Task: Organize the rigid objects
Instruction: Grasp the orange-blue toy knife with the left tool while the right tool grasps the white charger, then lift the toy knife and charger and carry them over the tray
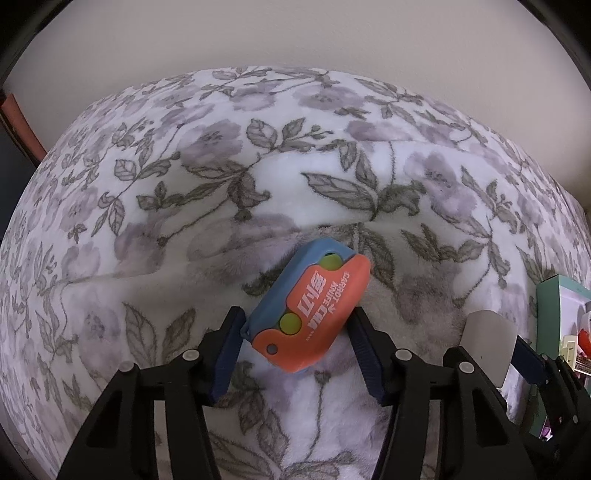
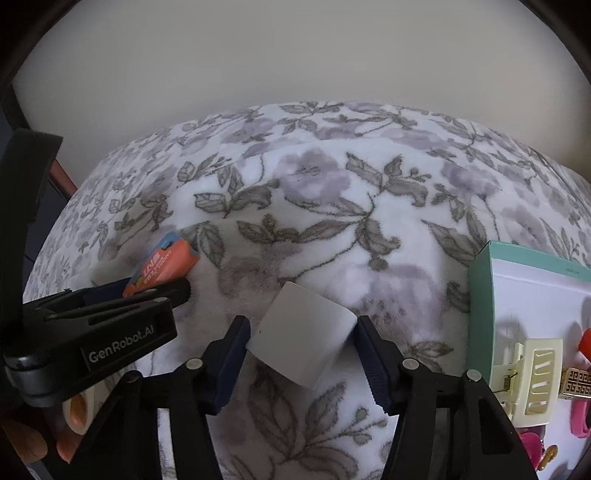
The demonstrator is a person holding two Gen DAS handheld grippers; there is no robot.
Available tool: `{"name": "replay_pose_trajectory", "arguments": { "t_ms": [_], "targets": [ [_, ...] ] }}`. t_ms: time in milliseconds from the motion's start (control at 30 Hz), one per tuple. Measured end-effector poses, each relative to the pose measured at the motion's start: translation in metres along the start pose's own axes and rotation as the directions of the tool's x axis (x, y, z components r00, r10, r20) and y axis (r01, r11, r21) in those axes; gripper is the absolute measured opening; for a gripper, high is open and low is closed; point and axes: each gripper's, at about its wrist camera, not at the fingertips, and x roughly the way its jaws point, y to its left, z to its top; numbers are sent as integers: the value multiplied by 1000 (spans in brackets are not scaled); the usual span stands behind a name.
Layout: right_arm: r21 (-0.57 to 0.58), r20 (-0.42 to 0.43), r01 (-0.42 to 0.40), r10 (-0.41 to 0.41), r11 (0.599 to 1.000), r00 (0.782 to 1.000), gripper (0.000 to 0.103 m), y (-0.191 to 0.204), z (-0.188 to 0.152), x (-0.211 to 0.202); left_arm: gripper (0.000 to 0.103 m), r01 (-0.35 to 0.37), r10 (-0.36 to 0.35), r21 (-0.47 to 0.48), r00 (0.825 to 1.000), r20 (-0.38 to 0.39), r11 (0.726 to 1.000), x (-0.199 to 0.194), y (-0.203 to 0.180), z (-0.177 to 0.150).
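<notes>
The toy knife (image 1: 308,308) is pinched by the left hand-held gripper (image 1: 295,328); the white block (image 2: 303,338) is clamped by the right hand-held gripper (image 2: 301,345).

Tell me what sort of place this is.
Probably a bedroom at home: a plush floral blanket covers a soft, rumpled surface against a plain wall, likely a bed. At its edge stands a box with a hair clip and other small accessories.

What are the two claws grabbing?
Left claw squeezes the orange-and-blue plastic toy knife by its long sides. Right claw squeezes the white cube by opposite faces.
</notes>
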Motion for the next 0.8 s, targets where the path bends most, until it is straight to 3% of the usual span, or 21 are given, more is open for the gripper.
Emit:
{"name": "replay_pose_trajectory", "arguments": {
  "t_ms": [433, 800],
  "targets": [
    [2, 3, 2, -2, 1000, 1000, 61, -1, 0, -13, 52, -4, 4, -40, 1000, -6, 999, -8, 4, -8],
    [13, 8, -4, 4, 1000, 1000, 61, -12, -4, -52, 46, 9, -8, -52, 1000, 20, 999, -48, -7, -17]
  ]
}}
